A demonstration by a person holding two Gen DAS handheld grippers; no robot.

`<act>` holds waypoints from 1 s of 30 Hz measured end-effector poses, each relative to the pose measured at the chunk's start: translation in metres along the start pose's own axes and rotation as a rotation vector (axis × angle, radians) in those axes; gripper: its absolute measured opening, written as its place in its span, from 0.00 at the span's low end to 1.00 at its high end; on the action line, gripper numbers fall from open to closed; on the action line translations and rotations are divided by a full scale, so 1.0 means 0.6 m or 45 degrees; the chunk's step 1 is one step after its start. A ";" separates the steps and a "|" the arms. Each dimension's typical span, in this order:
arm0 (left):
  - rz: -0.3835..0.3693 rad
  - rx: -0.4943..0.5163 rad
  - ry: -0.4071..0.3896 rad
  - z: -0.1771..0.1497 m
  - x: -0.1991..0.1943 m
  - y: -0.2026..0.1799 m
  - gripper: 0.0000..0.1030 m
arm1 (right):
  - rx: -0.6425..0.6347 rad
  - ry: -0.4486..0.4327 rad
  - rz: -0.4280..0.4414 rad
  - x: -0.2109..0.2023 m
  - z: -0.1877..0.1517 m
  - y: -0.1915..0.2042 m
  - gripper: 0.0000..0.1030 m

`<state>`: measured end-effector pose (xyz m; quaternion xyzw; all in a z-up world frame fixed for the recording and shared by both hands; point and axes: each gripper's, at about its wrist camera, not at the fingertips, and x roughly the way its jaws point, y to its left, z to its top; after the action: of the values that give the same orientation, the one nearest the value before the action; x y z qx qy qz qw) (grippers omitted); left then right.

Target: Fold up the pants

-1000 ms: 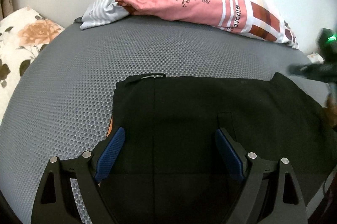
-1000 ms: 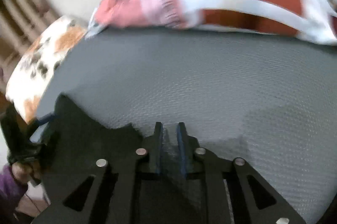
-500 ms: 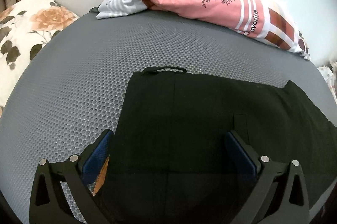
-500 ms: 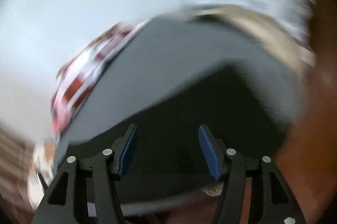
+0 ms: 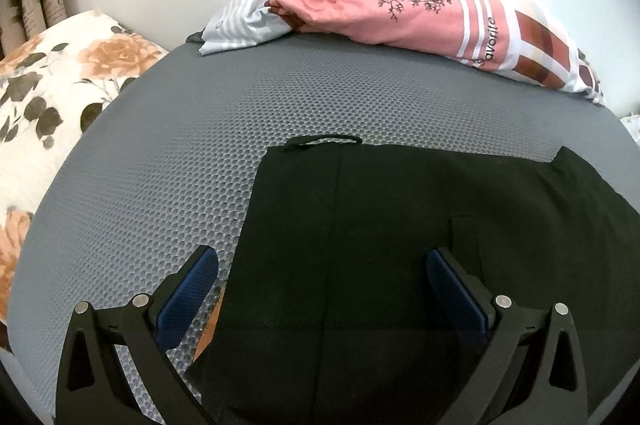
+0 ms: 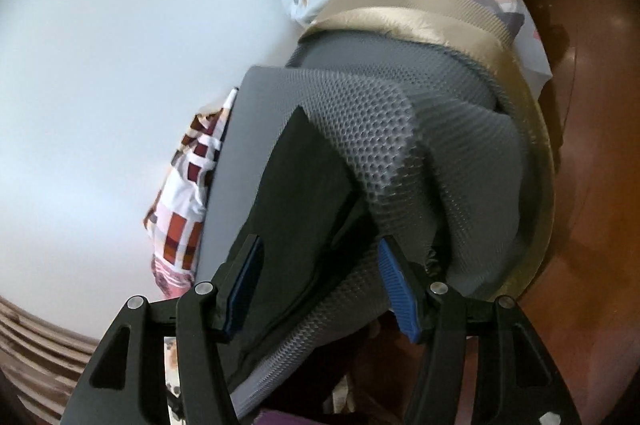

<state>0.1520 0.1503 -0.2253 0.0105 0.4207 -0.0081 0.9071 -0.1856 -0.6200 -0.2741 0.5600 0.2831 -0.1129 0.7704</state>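
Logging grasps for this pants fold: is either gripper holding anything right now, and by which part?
Nothing is held. The left gripper and right gripper both have open jaws over the black pants, gripping no fabric.

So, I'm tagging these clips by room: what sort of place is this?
Most likely a bedroom. The black pants lie on a grey mesh mattress against a white wall, with a floral pillow to one side and pink patterned bedding bunched at the far edge.
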 end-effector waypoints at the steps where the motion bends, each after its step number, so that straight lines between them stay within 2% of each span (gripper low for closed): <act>1: 0.001 -0.001 0.000 0.000 0.000 0.000 1.00 | -0.009 0.009 -0.002 0.005 0.001 0.004 0.35; 3: 0.004 -0.003 -0.001 -0.001 -0.001 0.000 1.00 | -0.035 0.011 -0.037 0.008 0.004 0.011 0.19; 8: 0.004 -0.003 -0.001 -0.001 -0.001 0.000 1.00 | -0.017 0.012 0.001 0.004 0.010 0.013 0.16; 11: 0.000 -0.006 0.001 -0.001 -0.001 0.000 1.00 | -0.013 0.033 0.012 0.012 0.008 0.009 0.19; 12: -0.003 -0.008 0.002 -0.001 -0.001 0.000 1.00 | 0.002 0.028 0.037 0.012 0.006 0.008 0.24; 13: -0.005 -0.009 0.003 -0.001 0.000 0.001 1.00 | 0.007 0.023 0.043 0.014 0.008 0.009 0.35; 16: -0.005 -0.010 0.002 -0.001 -0.001 0.001 1.00 | 0.041 -0.003 0.069 0.025 0.009 0.014 0.49; 20: -0.008 -0.012 0.004 -0.001 -0.001 0.002 1.00 | 0.010 -0.040 0.007 0.048 0.016 0.042 0.52; 21: -0.009 -0.013 0.003 -0.001 -0.001 0.003 1.00 | -0.009 -0.040 -0.029 0.055 0.019 0.052 0.49; 24: -0.011 -0.022 -0.003 0.000 -0.004 0.004 1.00 | -0.061 0.012 -0.169 0.076 0.028 0.069 0.13; 27: 0.007 -0.037 -0.055 -0.002 -0.025 0.005 1.00 | -0.024 0.029 -0.162 0.077 0.033 0.062 0.13; 30: -0.067 -0.104 -0.132 -0.011 -0.067 0.001 1.00 | -0.102 0.012 -0.163 0.065 0.030 0.101 0.13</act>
<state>0.1209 0.1512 -0.1986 -0.0382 0.3733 -0.0153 0.9268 -0.1184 -0.6102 -0.2436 0.5100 0.3261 -0.1477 0.7821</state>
